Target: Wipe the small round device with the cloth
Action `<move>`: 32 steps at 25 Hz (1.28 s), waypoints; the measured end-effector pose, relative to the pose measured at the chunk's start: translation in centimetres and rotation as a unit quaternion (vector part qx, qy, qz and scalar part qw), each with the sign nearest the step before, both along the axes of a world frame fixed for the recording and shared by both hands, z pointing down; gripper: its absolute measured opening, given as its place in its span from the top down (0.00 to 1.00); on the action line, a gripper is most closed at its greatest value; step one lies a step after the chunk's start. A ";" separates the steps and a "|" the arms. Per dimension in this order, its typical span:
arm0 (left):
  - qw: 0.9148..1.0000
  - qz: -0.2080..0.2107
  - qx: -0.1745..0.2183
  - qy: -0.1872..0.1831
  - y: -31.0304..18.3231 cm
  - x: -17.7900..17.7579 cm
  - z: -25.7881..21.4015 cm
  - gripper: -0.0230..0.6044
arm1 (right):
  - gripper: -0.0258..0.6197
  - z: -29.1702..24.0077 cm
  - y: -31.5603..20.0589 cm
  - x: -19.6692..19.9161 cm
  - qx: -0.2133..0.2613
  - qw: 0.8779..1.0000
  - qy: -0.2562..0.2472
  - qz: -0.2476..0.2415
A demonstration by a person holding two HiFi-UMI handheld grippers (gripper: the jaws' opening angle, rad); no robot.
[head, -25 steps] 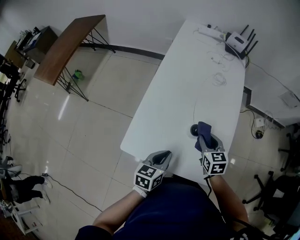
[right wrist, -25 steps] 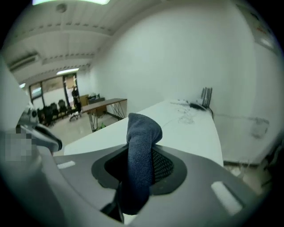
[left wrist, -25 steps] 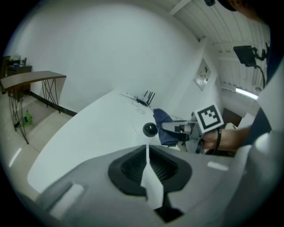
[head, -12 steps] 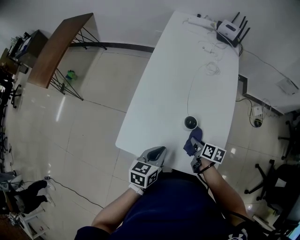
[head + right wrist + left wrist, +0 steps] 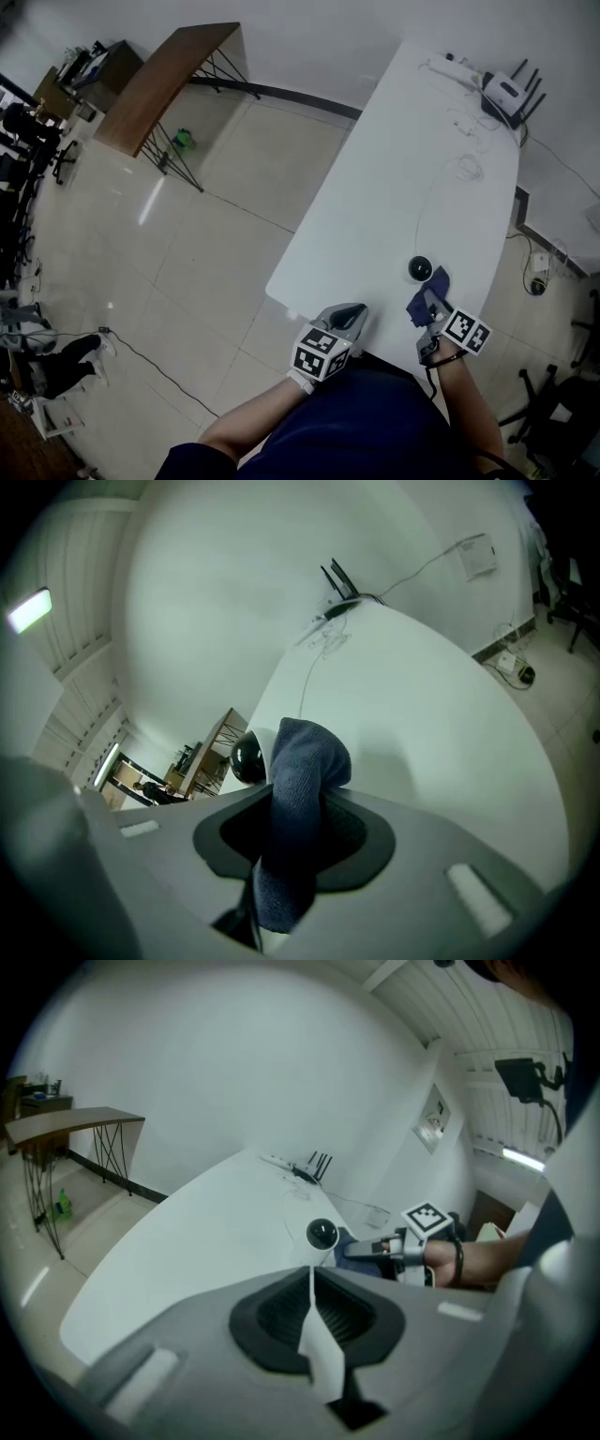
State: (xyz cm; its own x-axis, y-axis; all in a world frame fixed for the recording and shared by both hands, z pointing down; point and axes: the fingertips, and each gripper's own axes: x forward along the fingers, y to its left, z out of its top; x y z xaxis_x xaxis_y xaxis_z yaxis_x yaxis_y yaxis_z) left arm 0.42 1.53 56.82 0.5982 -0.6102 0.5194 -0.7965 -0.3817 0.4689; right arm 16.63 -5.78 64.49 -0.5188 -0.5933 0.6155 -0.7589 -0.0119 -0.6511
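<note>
Your right gripper (image 5: 429, 315) pinched the blue cloth (image 5: 427, 296) just near of the round black device (image 5: 420, 269); your left gripper (image 5: 349, 316) stayed-free: closed, empty.

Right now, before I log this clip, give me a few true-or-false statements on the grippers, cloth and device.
The right gripper is clamped on a dark blue cloth. True.
The left gripper stands wide open. False: its jaws are together, with nothing between them.
The round black device sits on the white table close to the cloth. True.
The router stands beside the device. False: it is at the table's far end.
</note>
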 end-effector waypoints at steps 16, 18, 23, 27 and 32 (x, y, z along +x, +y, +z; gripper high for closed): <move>0.997 -0.073 -0.004 -0.021 1.4 -5.2 0.3 0.95 | 0.79 -3.8 -0.5 -4.1 0.187 0.904 0.317 -0.217; 0.998 -0.067 -0.005 -0.019 1.3 -4.7 0.1 0.95 | 0.79 -2.3 -0.1 -3.2 0.170 0.907 0.318 -0.217; 0.999 -0.047 0.003 -0.014 1.6 -3.6 -0.8 0.95 | 0.79 0.4 1.2 -2.8 0.140 0.909 0.317 -0.231; 0.999 -0.038 0.003 -0.019 2.3 -3.3 0.3 0.95 | 0.79 3.8 3.4 -2.4 0.079 0.915 0.301 -0.256; 1.000 -0.019 -0.008 0.006 4.1 -3.9 -0.6 0.95 | 0.79 4.4 6.3 -3.3 0.008 0.948 0.225 -0.226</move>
